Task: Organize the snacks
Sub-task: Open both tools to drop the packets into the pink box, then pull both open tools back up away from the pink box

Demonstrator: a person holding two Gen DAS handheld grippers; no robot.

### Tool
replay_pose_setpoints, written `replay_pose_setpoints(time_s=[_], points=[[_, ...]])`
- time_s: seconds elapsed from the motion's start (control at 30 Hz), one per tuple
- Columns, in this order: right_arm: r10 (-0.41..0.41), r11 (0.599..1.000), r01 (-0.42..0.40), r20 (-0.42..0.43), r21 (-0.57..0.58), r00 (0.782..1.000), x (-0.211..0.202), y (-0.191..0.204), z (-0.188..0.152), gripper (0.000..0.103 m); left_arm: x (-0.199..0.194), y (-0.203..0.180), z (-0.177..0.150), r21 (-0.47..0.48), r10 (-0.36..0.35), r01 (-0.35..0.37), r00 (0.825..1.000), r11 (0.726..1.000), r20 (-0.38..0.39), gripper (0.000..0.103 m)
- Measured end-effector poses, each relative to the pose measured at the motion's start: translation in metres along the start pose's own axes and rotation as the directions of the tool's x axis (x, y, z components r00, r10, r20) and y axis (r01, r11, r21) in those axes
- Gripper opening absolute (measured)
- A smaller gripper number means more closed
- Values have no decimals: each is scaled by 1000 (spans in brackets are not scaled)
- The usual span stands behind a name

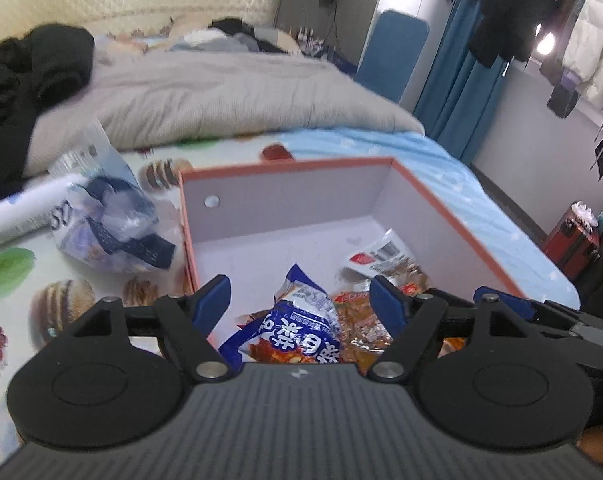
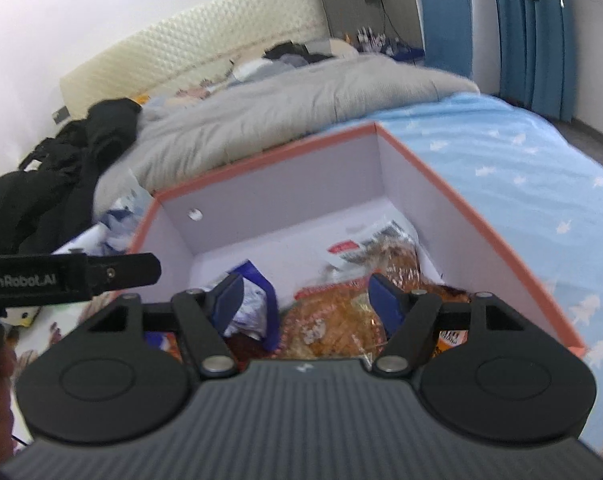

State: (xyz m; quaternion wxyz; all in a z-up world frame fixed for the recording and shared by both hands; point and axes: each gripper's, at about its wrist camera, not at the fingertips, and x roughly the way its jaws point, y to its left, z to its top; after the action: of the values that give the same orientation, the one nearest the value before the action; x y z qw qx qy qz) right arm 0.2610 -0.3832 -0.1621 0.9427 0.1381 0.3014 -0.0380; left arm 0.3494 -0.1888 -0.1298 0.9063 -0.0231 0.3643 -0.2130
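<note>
An orange-rimmed box (image 1: 293, 200) (image 2: 301, 192) with a white inside stands on the bed. In it lie a blue snack packet (image 1: 301, 324) (image 2: 261, 280), an orange clear-wrapped packet (image 1: 361, 320) (image 2: 333, 320) and a white-and-red packet (image 1: 381, 254) (image 2: 357, 248) toward the back right. My left gripper (image 1: 301, 300) hangs open over the box's near part, above the blue packet. To its right, my right gripper (image 2: 307, 298) is open above the orange packet, and the blue packet lies by its left finger. Neither gripper's pads press on anything.
Left of the box lie a crumpled plastic bag (image 1: 113, 228) and a white tube (image 1: 25, 212) on the patterned sheet. A grey duvet (image 1: 221, 92) and black clothes (image 1: 29, 72) lie behind. Light blue sheet (image 2: 501, 160) spreads to the right. A red case (image 1: 573, 236) stands on the floor.
</note>
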Motion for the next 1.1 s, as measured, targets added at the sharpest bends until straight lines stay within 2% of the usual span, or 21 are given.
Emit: replay_pose_setpoints(time_s=[0.33,0.53,0.87,1.1], points=[[50,998,-46,131,-36,990,-91,29,9,71,-109,-12,-5,49,5,-11,994,999,105,80],[76,996,-66,193,-60,978,-142,45,8,71,-171,-19,-14,57,-5,-5,984,998,179,80],[69,996,-51,263,-74,962,-206,57,-3,71,-236,-34,-44,63,-31,17,973,998,227,80],[59,997,-43,249,-71,967,-228,54,-25,71,-260,-41,-71,64,-26,13,977,998,211,80]])
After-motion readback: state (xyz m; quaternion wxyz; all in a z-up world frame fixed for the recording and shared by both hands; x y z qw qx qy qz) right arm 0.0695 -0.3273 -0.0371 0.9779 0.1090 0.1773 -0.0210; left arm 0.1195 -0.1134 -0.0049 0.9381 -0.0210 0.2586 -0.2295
